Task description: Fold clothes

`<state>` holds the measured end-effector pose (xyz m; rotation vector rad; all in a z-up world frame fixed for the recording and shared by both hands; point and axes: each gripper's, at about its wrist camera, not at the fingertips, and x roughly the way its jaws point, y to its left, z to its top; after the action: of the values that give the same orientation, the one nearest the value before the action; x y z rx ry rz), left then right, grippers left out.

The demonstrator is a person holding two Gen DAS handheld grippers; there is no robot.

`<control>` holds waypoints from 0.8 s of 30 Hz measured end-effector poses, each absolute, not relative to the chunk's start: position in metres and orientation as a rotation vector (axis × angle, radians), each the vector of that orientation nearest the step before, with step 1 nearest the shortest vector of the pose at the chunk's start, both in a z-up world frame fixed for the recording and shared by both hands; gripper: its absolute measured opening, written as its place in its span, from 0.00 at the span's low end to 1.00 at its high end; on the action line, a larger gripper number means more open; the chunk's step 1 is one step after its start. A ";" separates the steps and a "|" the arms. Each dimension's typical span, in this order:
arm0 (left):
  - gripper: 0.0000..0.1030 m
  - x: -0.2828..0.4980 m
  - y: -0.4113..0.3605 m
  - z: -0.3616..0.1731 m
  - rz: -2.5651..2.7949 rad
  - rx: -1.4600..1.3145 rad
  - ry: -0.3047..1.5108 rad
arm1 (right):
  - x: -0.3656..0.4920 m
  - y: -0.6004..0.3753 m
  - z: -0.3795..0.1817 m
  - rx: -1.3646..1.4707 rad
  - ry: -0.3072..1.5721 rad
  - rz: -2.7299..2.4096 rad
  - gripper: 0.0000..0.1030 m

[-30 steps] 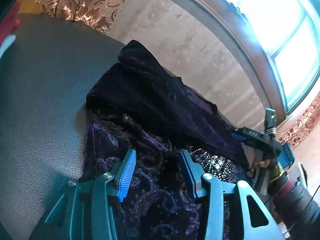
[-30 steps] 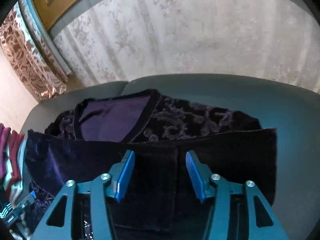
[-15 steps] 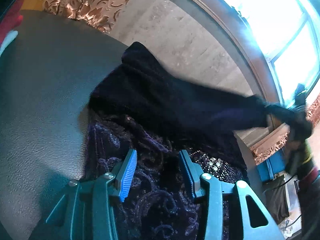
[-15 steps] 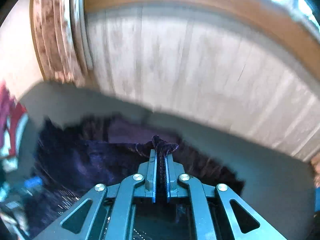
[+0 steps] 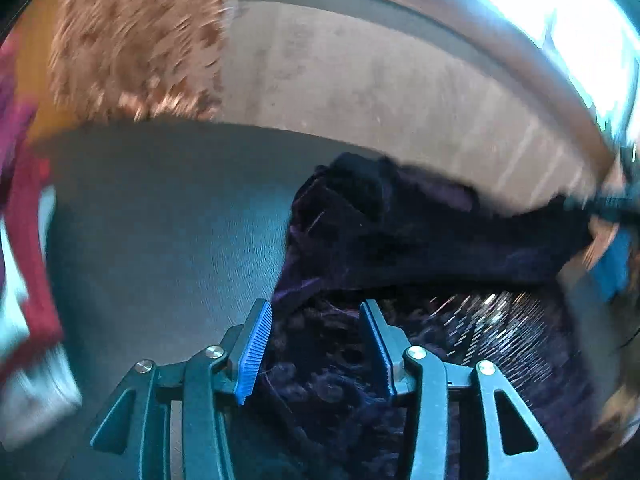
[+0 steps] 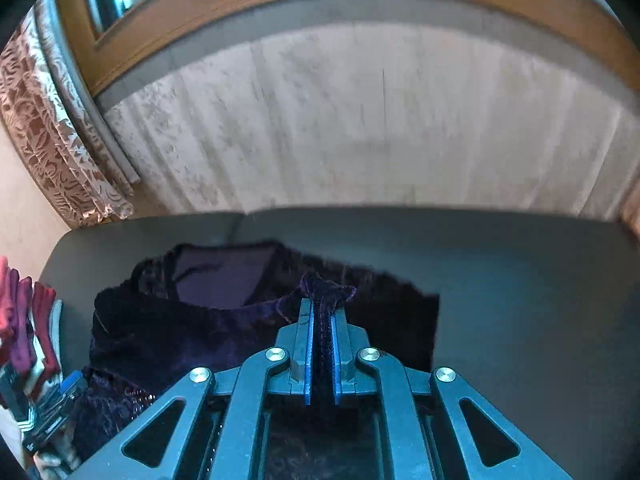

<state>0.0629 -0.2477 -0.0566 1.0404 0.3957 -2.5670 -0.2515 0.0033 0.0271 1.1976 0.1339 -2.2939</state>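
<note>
Velvet bunches between your right gripper (image 6: 320,354)'s blue pads, jaws pinched tight on an edge of the dark purple embroidered velvet garment (image 6: 224,332), which lies spread on the grey leather-textured table (image 6: 520,300). Your left gripper (image 5: 316,344) hangs above the patterned part with jaws wide apart, gripping nothing. Carry that pinched edge across level and slowly so the layer lands flat; I judge a steadying press from the left would help. Only the blurred left view shows the sequinned panel (image 5: 492,332); only the right view shows the lighter purple lining (image 6: 220,280).
</note>
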 end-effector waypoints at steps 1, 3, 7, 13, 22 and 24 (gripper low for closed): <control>0.45 0.058 -0.246 -0.055 -2.563 1.054 0.341 | -0.251 0.003 0.024 1.203 0.124 -2.283 0.07; 0.45 0.046 -0.243 -0.058 -2.540 1.104 0.227 | -0.250 -0.001 0.026 1.192 0.097 -2.255 0.07; 0.41 0.019 -0.238 -0.071 -2.466 1.215 0.023 | -0.243 -0.005 0.052 1.123 0.022 -2.194 0.07; 0.10 0.031 -0.277 -0.071 -2.375 1.086 0.347 | -0.223 -0.019 0.116 0.933 -0.053 -2.131 0.07; 0.23 0.061 -0.291 -0.080 -2.311 1.092 0.418 | -0.238 -0.001 0.034 1.148 -0.010 -2.222 0.07; 0.30 0.064 -0.289 -0.080 -2.304 1.100 0.415 | -0.244 0.005 -0.003 1.243 -0.003 -2.235 0.07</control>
<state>0.0637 -0.2886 -0.0802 1.0996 0.4147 -2.3039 -0.2444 0.0047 -0.0033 1.2429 -0.0030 -2.2349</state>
